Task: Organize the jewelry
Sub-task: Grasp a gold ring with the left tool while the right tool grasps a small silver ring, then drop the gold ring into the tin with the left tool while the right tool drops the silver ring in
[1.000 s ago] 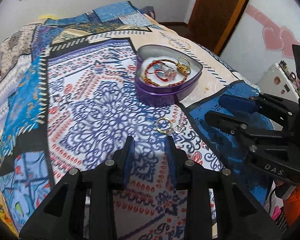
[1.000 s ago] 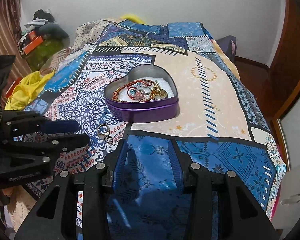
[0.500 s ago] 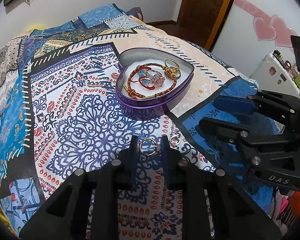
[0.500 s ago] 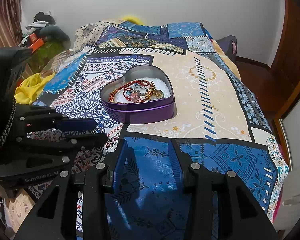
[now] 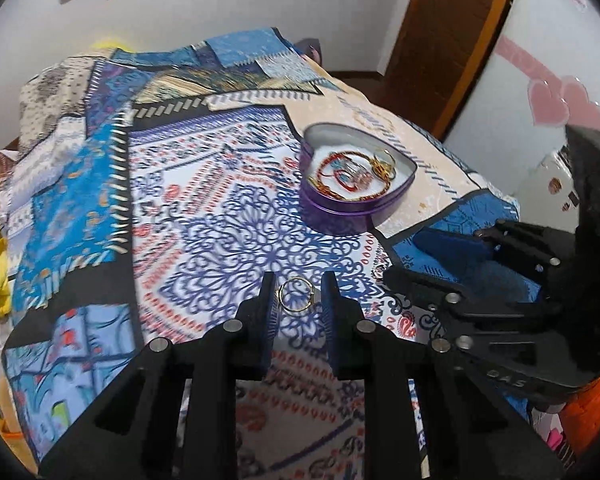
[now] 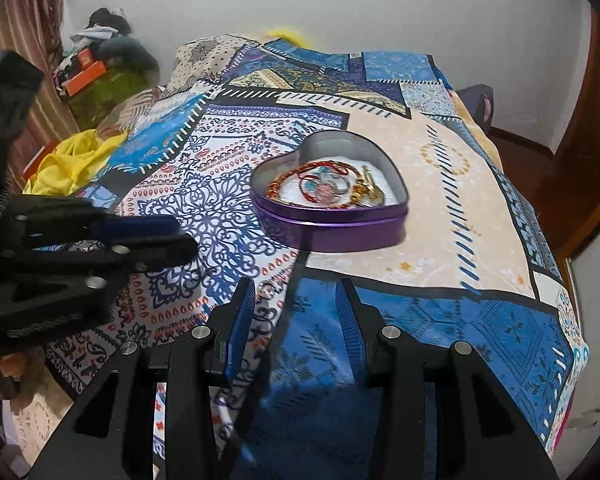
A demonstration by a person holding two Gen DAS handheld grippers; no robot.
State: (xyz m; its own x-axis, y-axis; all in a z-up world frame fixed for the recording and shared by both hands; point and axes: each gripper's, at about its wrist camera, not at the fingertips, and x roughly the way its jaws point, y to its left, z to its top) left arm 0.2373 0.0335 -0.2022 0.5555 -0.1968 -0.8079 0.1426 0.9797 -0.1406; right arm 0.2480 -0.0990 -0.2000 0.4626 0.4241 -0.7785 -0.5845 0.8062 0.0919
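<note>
Gold ring (image 5: 296, 295) sits between the jaws of my left gripper (image 5: 297, 297), which are narrowed around it; I cannot tell if they really pinch it. My right gripper (image 6: 296, 312) hangs open and holds nothing above the bed cover (image 6: 452, 312). Near it lies a small ring (image 6: 266, 289). Farther back, the purple heart tin (image 6: 332, 228) contains bracelets.

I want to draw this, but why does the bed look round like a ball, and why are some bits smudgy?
Both views use fisheye lenses, so the bedspread bulges and the corners go black. Left wrist view: the pattern smears near the left edge, while the gold ring between the fingers stays sharp. Right wrist view: the heart tin looks slightly soft.
</note>
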